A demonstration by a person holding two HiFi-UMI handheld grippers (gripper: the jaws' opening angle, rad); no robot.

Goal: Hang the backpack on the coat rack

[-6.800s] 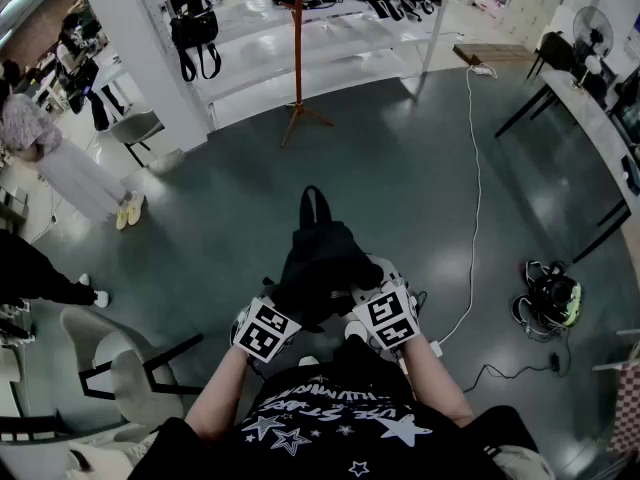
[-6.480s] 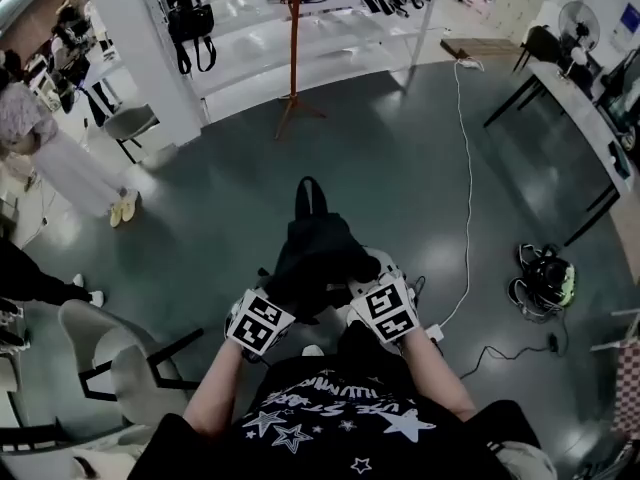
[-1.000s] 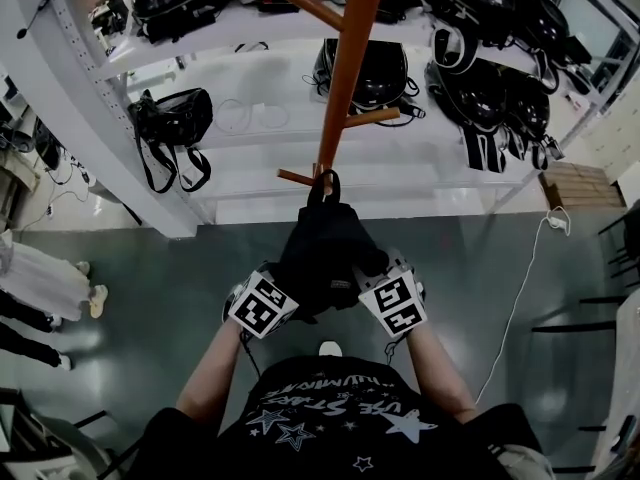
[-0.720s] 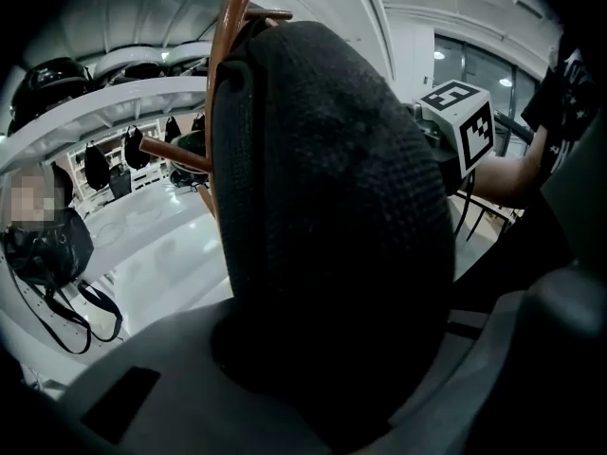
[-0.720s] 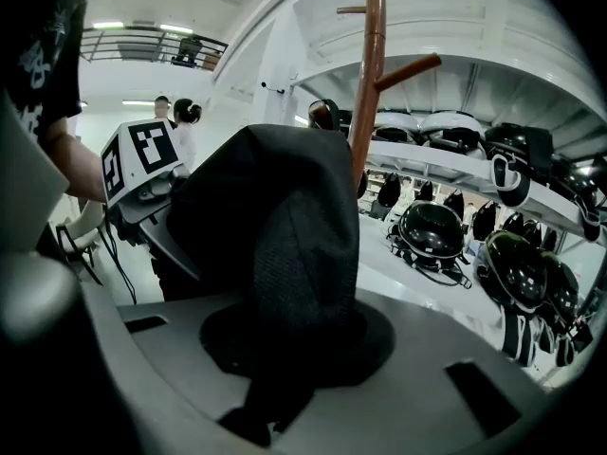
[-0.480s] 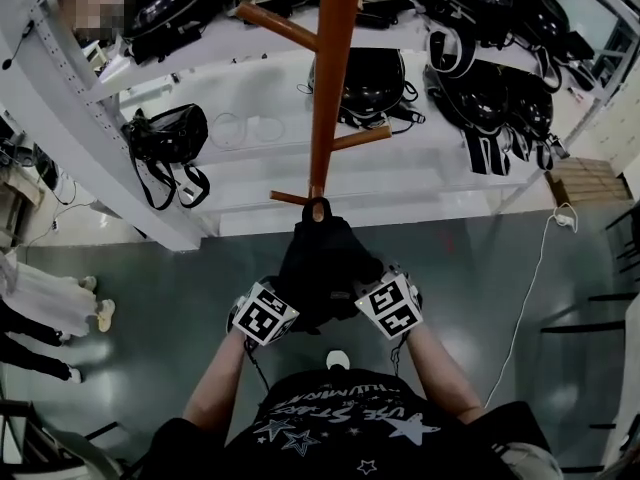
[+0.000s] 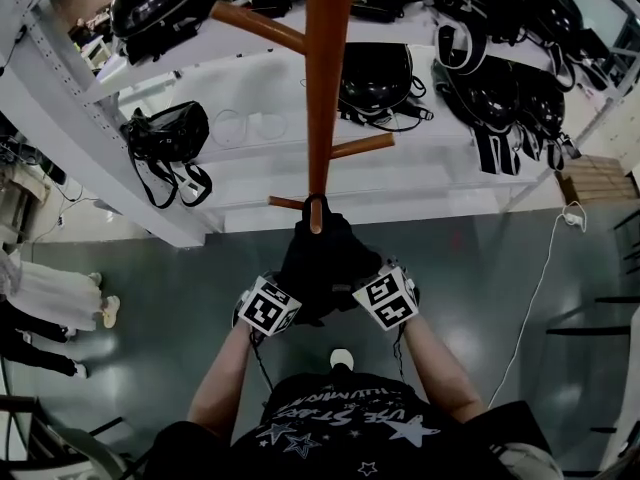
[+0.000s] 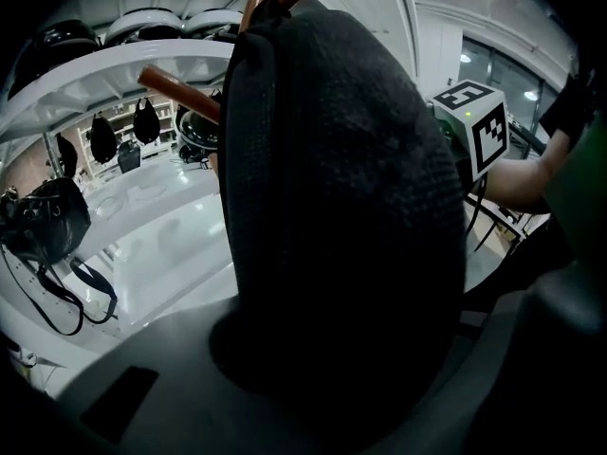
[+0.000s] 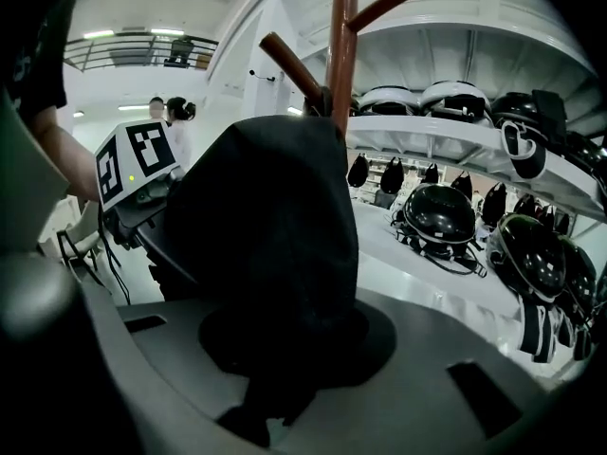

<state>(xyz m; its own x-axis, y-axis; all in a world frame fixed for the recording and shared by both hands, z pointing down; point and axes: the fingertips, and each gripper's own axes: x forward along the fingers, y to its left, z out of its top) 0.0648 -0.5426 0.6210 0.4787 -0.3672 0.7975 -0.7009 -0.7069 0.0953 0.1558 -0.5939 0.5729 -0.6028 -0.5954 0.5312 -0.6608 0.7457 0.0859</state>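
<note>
Both sets of fingers are clamped on the backpack [image 7: 322, 263]. Your left gripper [image 7: 284, 293] has one side of it and your right gripper [image 7: 362, 286] has the other, so the bag hangs between them. Just past the fingers, the top loop [image 9: 322, 98] is right up against the coat rack [image 7: 326, 88], where a peg [image 9: 289, 64] branches off. To me the loop looks on or nearly on that peg, but I can't say for sure. What's left is to settle it, check it holds, then let go.
</note>
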